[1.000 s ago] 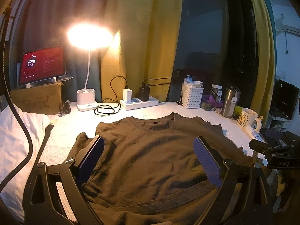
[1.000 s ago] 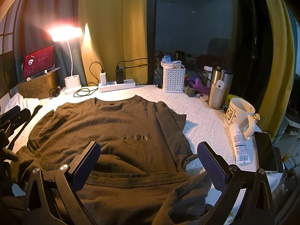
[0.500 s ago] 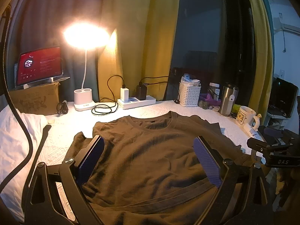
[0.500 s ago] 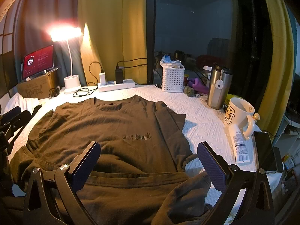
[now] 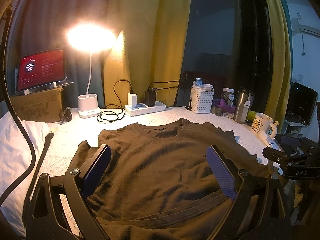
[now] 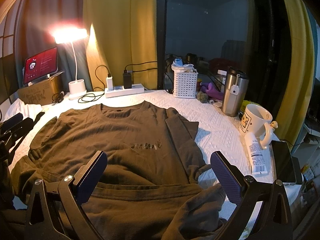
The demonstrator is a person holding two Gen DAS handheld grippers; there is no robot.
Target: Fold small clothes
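My left gripper (image 5: 158,172) and right gripper (image 6: 159,175) both hover with jaws spread wide, holding nothing. The brown shirt (image 6: 112,140) lies face up across the middle of the table (image 6: 216,128), collar toward the far edge; its right sleeve (image 6: 180,126) is already turned in over the body, while the hem near me is bunched and the left sleeve (image 5: 84,150) is still out, so I judge most folding remains. The mug (image 6: 255,122), the tube (image 6: 256,154) and the phone (image 6: 283,160) crowd the right edge; the left side offers freer room.
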